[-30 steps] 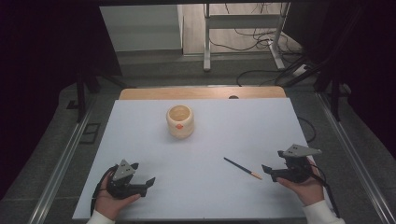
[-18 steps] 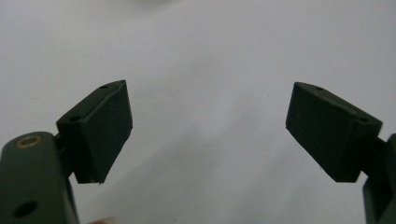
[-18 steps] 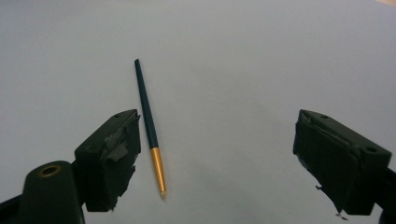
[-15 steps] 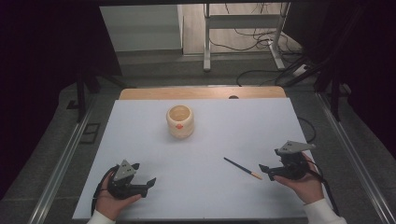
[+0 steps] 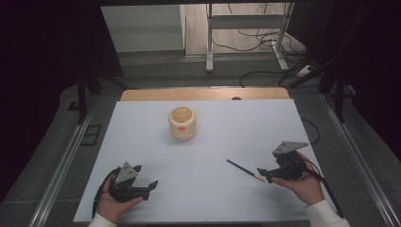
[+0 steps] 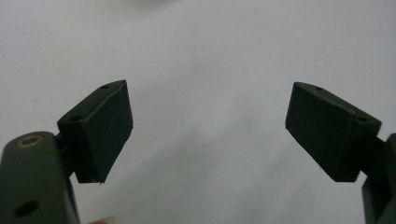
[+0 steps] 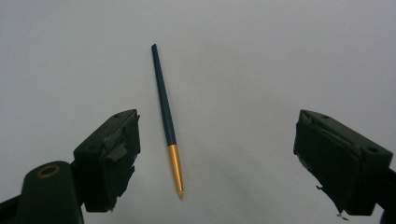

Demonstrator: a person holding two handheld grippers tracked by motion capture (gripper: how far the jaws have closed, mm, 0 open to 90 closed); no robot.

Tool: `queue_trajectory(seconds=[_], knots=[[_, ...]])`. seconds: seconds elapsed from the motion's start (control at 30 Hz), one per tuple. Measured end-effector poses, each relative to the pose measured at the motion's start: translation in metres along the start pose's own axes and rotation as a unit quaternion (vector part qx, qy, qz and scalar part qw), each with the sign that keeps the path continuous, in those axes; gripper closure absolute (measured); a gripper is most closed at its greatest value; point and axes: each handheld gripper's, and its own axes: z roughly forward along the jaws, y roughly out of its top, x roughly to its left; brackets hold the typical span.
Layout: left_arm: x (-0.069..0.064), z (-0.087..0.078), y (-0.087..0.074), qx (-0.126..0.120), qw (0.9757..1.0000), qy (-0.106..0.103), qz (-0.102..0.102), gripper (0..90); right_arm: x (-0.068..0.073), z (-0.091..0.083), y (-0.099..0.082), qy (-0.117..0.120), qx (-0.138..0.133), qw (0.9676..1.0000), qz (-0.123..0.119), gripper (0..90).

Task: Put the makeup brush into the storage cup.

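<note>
A thin dark brush [image 5: 245, 170] with a gold tip lies flat on the white table, right of centre. My right gripper [image 5: 263, 173] sits just right of its gold end, open. In the right gripper view the brush [image 7: 166, 116] lies between the jaws, close to the left one, with its gold tip pointing toward the camera. My right gripper [image 7: 218, 122] holds nothing. A cream cup [image 5: 182, 123] with a small red mark stands upright at the table's middle back. My left gripper [image 5: 145, 176] rests near the front left, open over bare table [image 6: 205, 56].
The white tabletop [image 5: 236, 127] has a wooden strip [image 5: 203, 93] along its far edge. Metal rails run along both sides. Beyond the table there is floor with cables and a stand's legs [image 5: 246, 33]. A hand holds each gripper near the front edge.
My right gripper has shifted a little to the left, closer to the brush's gold end. The left gripper, cup and brush have stayed put.
</note>
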Motion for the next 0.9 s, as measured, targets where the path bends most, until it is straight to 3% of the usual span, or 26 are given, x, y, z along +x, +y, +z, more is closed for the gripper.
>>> queue_trajectory(seconds=[0.9], knots=[[-0.002, -0.001, 0.001, -0.004, 1.0, 0.003, -0.002, 14.9, 0.014, 0.021, 0.026, 0.014, 0.072, 0.9968, -0.031, 14.8]])
